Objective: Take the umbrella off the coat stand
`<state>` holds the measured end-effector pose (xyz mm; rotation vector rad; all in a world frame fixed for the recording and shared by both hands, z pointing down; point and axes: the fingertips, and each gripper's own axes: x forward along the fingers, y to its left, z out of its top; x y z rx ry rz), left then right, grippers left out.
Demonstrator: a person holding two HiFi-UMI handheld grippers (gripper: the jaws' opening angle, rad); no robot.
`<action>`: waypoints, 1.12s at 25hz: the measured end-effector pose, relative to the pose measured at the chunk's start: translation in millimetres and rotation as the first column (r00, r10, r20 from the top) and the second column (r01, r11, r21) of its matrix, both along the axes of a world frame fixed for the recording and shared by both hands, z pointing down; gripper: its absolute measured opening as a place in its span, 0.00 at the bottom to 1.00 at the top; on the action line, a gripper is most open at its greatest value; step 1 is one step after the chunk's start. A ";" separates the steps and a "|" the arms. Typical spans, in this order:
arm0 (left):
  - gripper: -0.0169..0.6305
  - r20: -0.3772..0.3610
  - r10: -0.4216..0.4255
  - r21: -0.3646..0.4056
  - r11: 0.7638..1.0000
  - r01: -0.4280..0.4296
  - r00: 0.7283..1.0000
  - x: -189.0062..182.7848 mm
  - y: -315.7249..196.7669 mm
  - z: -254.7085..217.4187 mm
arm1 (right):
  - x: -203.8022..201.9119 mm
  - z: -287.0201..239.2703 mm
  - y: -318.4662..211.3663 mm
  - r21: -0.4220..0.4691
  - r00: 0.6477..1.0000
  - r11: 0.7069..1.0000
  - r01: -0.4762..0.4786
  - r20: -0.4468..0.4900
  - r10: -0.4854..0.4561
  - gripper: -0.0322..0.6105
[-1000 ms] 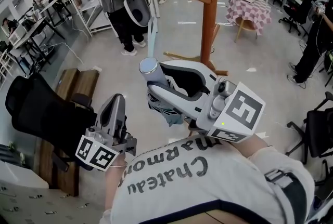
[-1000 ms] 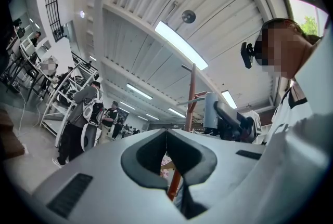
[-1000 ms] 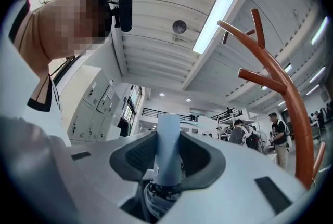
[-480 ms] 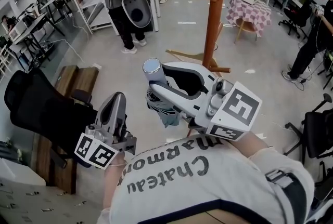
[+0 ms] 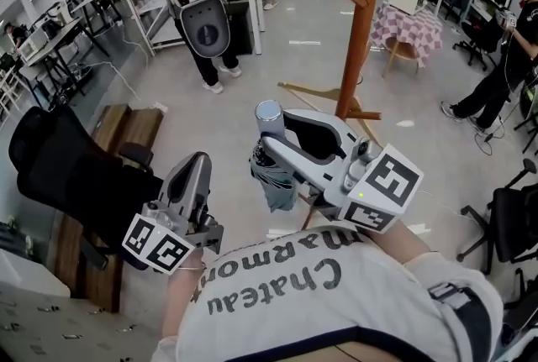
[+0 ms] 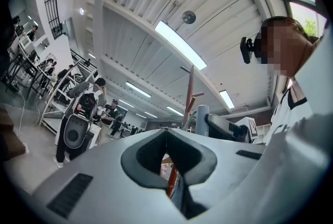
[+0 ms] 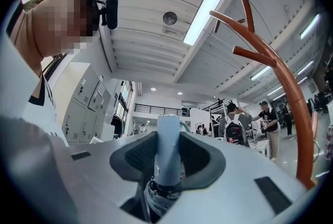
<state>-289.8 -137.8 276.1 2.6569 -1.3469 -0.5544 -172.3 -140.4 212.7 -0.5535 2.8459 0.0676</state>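
Note:
My right gripper (image 5: 277,142) is shut on the pale blue handle of a folded umbrella (image 5: 274,175), held upright in front of my chest with its grey canopy hanging below the jaws. In the right gripper view the umbrella handle (image 7: 167,147) stands clamped between the two jaws. The brown wooden coat stand (image 5: 360,24) rises just behind it, apart from the umbrella, and its curved pegs (image 7: 260,54) show at the right. My left gripper (image 5: 192,175) hangs low at the left, shut and holding nothing; its tips (image 6: 165,132) meet.
A black office chair (image 5: 67,180) and a wooden bench (image 5: 109,142) stand at the left. A person with a backpack (image 5: 202,12) stands by metal racks. A table with a checked cloth (image 5: 412,20) and other people lie beyond the stand.
The umbrella and my right gripper have shifted slightly right and lower in view, and the coat stand has slid further right. The left gripper stays put.

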 end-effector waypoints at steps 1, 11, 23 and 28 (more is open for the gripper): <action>0.06 0.001 0.005 -0.002 1.000 -0.005 1.000 0.8 0.5 1.7 | 2.0 3.1 -0.5 -0.005 1.000 1.000 -0.011 0.002 0.011 0.28; 0.06 0.000 0.062 -0.022 0.998 -0.062 0.998 -1.9 8.9 11.2 | 6.4 16.3 2.4 -0.055 0.993 0.991 -0.120 0.012 0.121 0.28; 0.06 0.014 0.089 -0.020 0.996 -0.089 0.996 69.1 -17.0 9.6 | 82.9 21.6 -22.6 -0.110 0.985 0.982 -0.156 0.051 0.163 0.28; 0.06 0.003 0.071 -0.022 0.997 -0.071 0.997 105.1 -23.7 8.0 | 120.5 18.2 -33.5 -0.111 0.987 0.982 -0.150 0.043 0.155 0.28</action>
